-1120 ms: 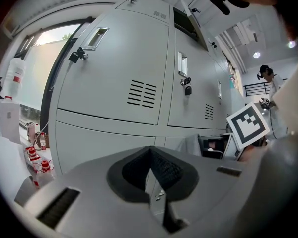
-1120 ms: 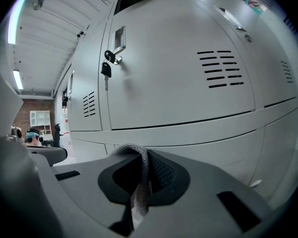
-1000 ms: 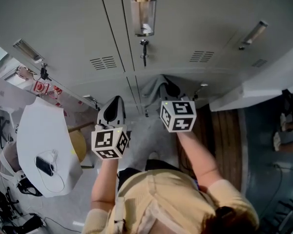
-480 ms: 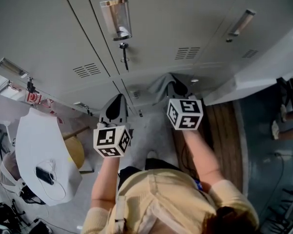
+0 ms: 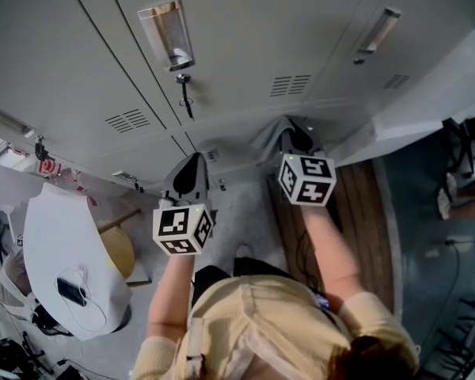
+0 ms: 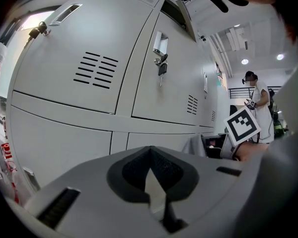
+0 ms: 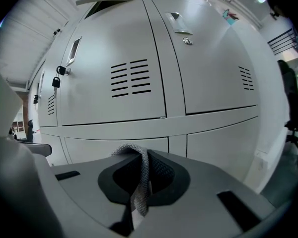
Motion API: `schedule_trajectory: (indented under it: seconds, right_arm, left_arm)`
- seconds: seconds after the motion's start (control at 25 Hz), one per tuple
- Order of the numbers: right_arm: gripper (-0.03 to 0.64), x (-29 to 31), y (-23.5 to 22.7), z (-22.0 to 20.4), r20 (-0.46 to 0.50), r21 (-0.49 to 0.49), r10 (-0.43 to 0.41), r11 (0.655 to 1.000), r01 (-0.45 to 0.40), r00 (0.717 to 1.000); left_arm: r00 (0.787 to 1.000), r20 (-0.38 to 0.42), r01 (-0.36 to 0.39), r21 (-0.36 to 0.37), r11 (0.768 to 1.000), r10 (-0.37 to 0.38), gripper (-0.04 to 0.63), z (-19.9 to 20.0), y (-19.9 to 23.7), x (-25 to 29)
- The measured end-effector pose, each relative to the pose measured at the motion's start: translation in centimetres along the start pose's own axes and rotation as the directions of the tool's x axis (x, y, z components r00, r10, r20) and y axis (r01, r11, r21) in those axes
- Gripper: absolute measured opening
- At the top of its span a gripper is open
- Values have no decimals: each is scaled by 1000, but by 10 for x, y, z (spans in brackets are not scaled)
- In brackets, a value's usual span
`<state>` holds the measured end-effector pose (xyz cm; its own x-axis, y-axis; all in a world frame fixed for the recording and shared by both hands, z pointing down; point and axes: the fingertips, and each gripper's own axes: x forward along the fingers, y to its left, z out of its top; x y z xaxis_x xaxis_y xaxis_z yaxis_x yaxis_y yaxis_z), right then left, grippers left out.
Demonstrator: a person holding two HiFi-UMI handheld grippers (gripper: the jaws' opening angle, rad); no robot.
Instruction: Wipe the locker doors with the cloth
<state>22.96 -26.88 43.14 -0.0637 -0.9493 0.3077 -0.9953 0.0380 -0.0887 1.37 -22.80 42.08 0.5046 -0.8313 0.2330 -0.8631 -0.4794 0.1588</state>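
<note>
Two tiers of grey locker doors filled the top of the head view. Over the past second they had slid leftward in it as the person's head turned to the right along the bank.

The left gripper had kept its place low before the doors, near the seam between two of them. Its tongs were drawn together with only a sliver of light between the pads, and nothing was held. The right gripper had travelled rightward and a little up, away from its partner, so the two stood well apart.

The right tongs were clamped on the cloth. In the right gripper view it was a grey knitted fold rising between the pads. In the head view it draped leftward from the tips, near the line where the upper tier met the lower. No view showed whether the cloth actually touched the metal.

Smallest of all, a key hung from the lock of the door above the left gripper. It now lay farther to the left of the cloth than before.

Judged from this, the wipe seemed to be passing from the keyed door toward its right-hand neighbour with the louvred vent. Most of that door's height looked not yet covered.
</note>
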Motion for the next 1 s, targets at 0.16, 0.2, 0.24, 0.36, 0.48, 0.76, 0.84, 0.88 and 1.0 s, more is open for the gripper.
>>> schedule_trajectory:
  seconds: [0.16, 0.2, 0.24, 0.36, 0.48, 0.76, 0.84, 0.88, 1.0]
  right_arm:
    - [5, -5, 3, 0, -3, 9, 3, 1000, -3, 1000]
    - [5, -8, 6, 0, -2, 13, 8, 1000, -8, 1000]
    - [5, -11, 11, 0, 0, 17, 15, 1000, -15, 1000]
    - [5, -19, 28, -3, 4, 22, 38, 999, -38, 999]
    - [5, -27, 48, -7, 5, 27, 53, 998, -53, 999]
    - [5, -41, 99, -17, -17, 27, 102, 995, -101, 995]
    - [5, -41, 115, -20, -19, 33, 117, 993, -116, 993]
    - [5, -41, 123, -22, -21, 30, 124, 992, -123, 992]
    - [5, -40, 144, -29, -35, 20, 138, 990, -137, 990]
  left_arm:
    - [1000, -7, -2, 2, 1000, 2, -8, 0, 3, -6]
    - [1000, -9, -4, 3, 1000, 4, -9, 0, 5, -9]
    - [1000, -11, -6, 3, 1000, 6, -8, -1, 7, -12]
    - [1000, -13, -17, -3, 1000, 16, -9, -3, 18, -21]
    - [1000, -5, -22, -20, 1000, 22, -8, -4, 30, -29]
    - [1000, -10, -12, -20, 1000, 12, -9, -3, 49, -48]
    - [1000, -12, -13, -20, 1000, 12, -8, -3, 58, -54]
    - [1000, -12, -14, -22, 1000, 13, -8, -3, 64, -57]
    - [1000, -11, -13, -27, 1000, 13, -8, -5, 76, -67]
